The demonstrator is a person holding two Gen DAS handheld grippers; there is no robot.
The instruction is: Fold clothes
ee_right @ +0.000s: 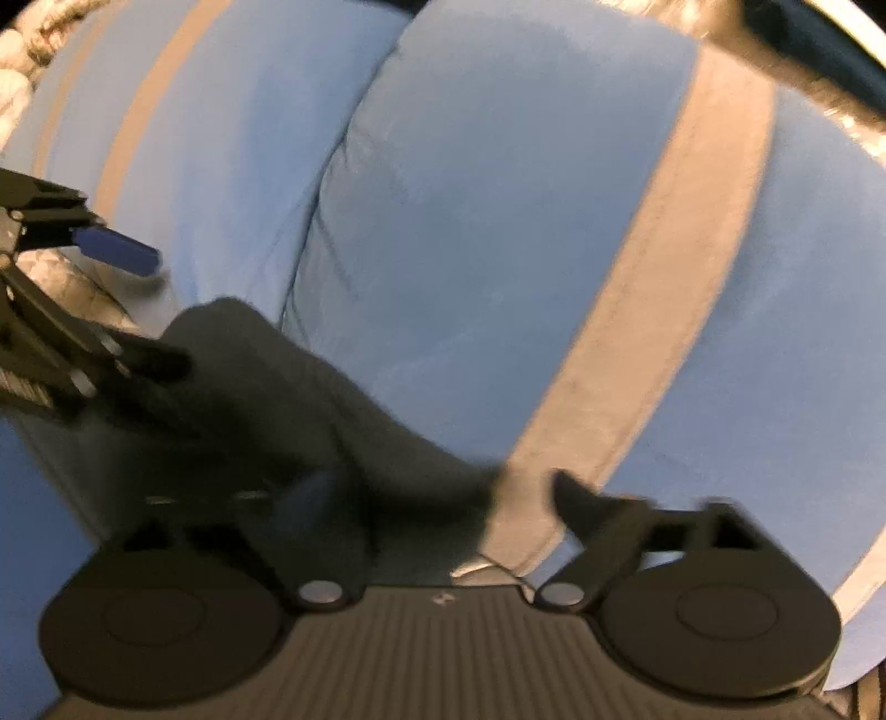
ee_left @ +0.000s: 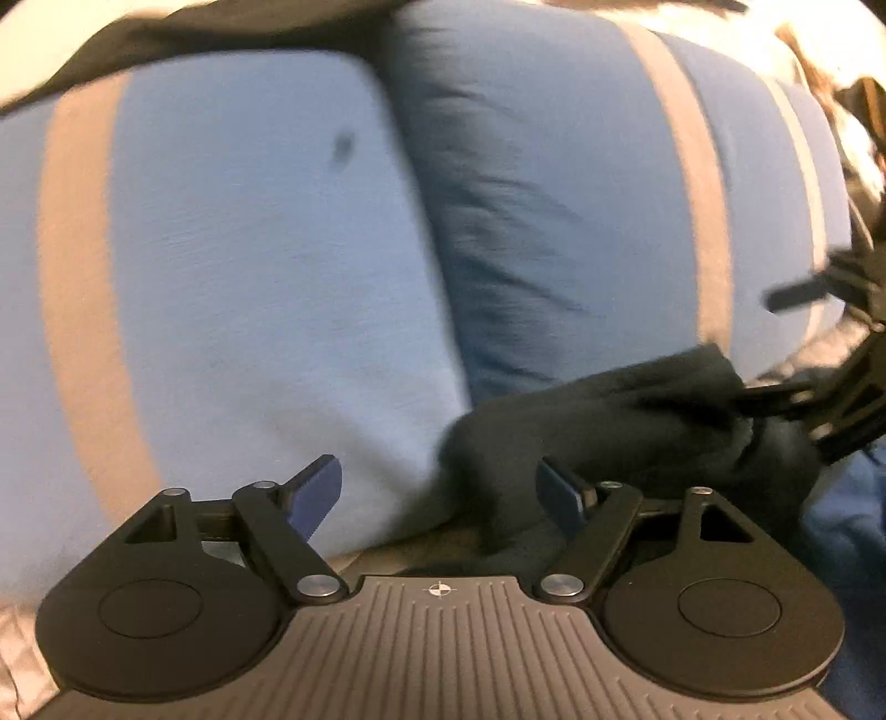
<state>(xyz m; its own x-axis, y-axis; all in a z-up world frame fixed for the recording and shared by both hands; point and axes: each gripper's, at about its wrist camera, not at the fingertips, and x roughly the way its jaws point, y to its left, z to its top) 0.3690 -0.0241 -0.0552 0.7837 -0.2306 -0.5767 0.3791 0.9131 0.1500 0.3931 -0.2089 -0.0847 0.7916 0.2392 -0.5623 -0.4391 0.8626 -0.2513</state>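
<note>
A small black garment [ee_left: 620, 410] lies bunched on blue bedding, just ahead of my left gripper [ee_left: 440, 487]. That gripper is open, and the cloth's edge lies against its right finger [ee_left: 562, 495] with no pad pressing on it. From the right edge of the left wrist view, my right gripper [ee_left: 767, 346] stands open over the garment's far end. In the right wrist view the same dark garment [ee_right: 288, 387] runs from the left gripper [ee_right: 141, 304] down to my right gripper [ee_right: 437, 493]. The right jaws are wide apart, with cloth near the blurred left finger [ee_right: 310, 498].
Two puffy blue cushions or a duvet with grey stripes [ee_left: 686, 183] fill both views, split by a deep seam [ee_left: 426, 232]. More dark fabric [ee_left: 166, 39] lies along the top left. A quilted silvery cover [ee_right: 72, 282] shows at the edges.
</note>
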